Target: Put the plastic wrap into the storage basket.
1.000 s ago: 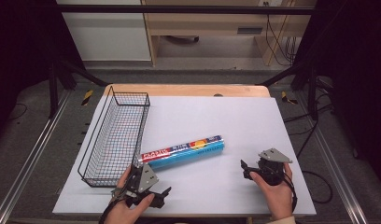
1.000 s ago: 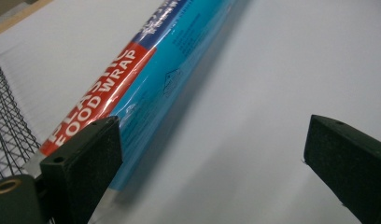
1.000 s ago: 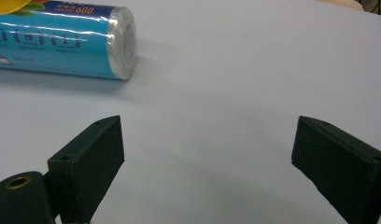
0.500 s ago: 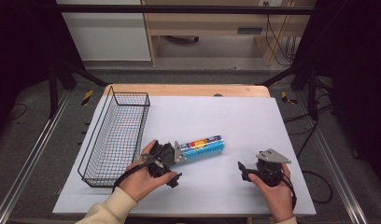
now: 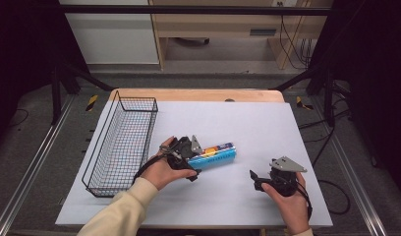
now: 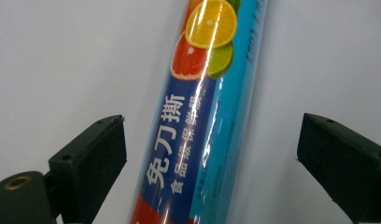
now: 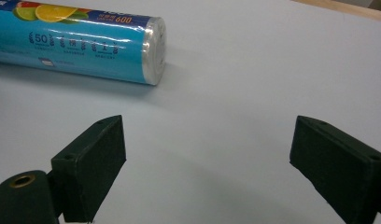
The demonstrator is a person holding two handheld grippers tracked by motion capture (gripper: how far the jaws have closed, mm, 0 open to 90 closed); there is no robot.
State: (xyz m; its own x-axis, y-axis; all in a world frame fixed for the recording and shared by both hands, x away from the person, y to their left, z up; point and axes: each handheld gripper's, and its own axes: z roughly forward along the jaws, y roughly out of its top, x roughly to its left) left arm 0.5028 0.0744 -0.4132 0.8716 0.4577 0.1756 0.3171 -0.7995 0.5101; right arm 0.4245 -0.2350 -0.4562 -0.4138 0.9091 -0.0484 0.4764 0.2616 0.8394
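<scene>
The right tool [image 5: 260, 178] rests low on the tabletop [image 5: 267, 128] at the near right, its jaws spread wide with nothing between them; it points toward the capped end of the cling-film roll [image 5: 215, 153] and plays no part yet. A little farther in, the left tool [image 6: 207, 154] straddles the roll's left end. Its jaws have just been closing, yet in the left gripper view both pads still stand clear of the glossy wrapper, so nothing is gripped. The roll lies flat near the middle of the tabletop, slanting up to the right, just beside the wire basket [image 5: 121, 142] at the far left.

The main risk, as I judge it, is the off-centre hold: gripped so near one end, the long roll may droop or swing when lifted and catch the basket's rim. The slick round wrapper may also squirt out sideways if the pads close unevenly, since the roll sits nearer one pad than the other. A pad touching first could simply push the roll into rolling away.
</scene>
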